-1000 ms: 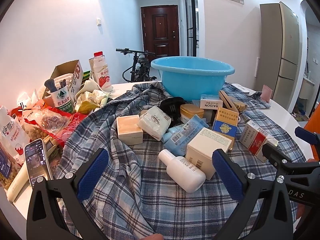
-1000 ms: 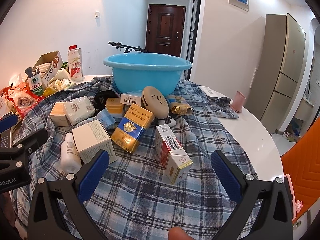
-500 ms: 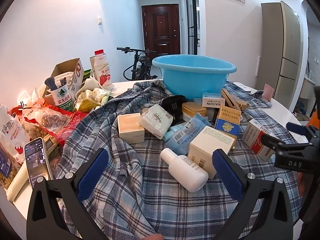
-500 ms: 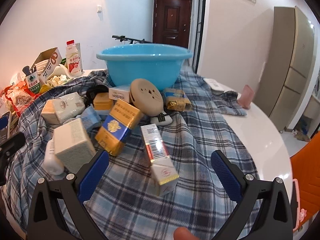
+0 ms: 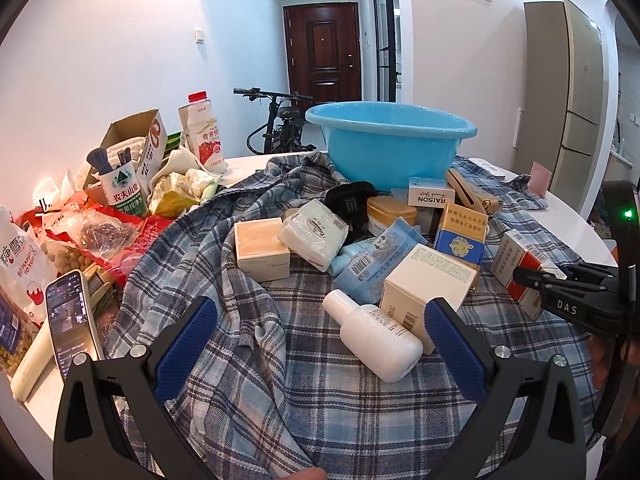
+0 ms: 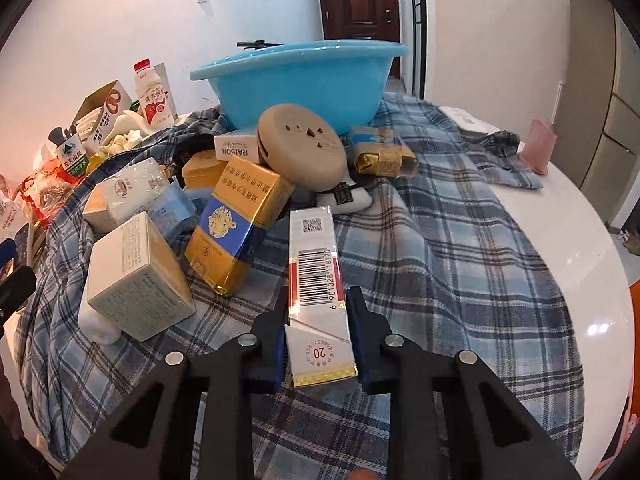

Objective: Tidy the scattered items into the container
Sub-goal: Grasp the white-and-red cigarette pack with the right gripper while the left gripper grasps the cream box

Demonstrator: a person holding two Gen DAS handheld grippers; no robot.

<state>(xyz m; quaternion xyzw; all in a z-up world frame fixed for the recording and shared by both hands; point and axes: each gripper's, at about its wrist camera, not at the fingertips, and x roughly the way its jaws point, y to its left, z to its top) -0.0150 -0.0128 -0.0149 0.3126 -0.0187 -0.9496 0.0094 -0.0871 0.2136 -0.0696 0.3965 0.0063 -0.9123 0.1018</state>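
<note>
A blue basin (image 5: 392, 142) stands at the back of a plaid cloth (image 5: 280, 380); it also shows in the right wrist view (image 6: 304, 80). Scattered items lie before it: a white bottle (image 5: 374, 336), a cream box (image 5: 428, 280), a blue-and-gold carton (image 6: 236, 224), a tan disc (image 6: 300, 148). My right gripper (image 6: 318, 320) is shut on a red-and-white cigarette pack (image 6: 316, 272), which rests on the cloth; the pack also shows in the left wrist view (image 5: 516, 260). My left gripper (image 5: 320, 332) is open and empty, just short of the white bottle.
Snack bags (image 5: 96, 236), a phone (image 5: 74, 320), a milk bottle (image 5: 202, 132) and an open cardboard box (image 5: 132, 136) crowd the table's left side. A pink cup (image 6: 538, 146) stands at the right on the bare white tabletop (image 6: 576, 248). A bicycle (image 5: 276, 120) stands behind.
My right gripper moved forward onto the red-and-white pack and closed on it. The left gripper stayed open and barely moved.
</note>
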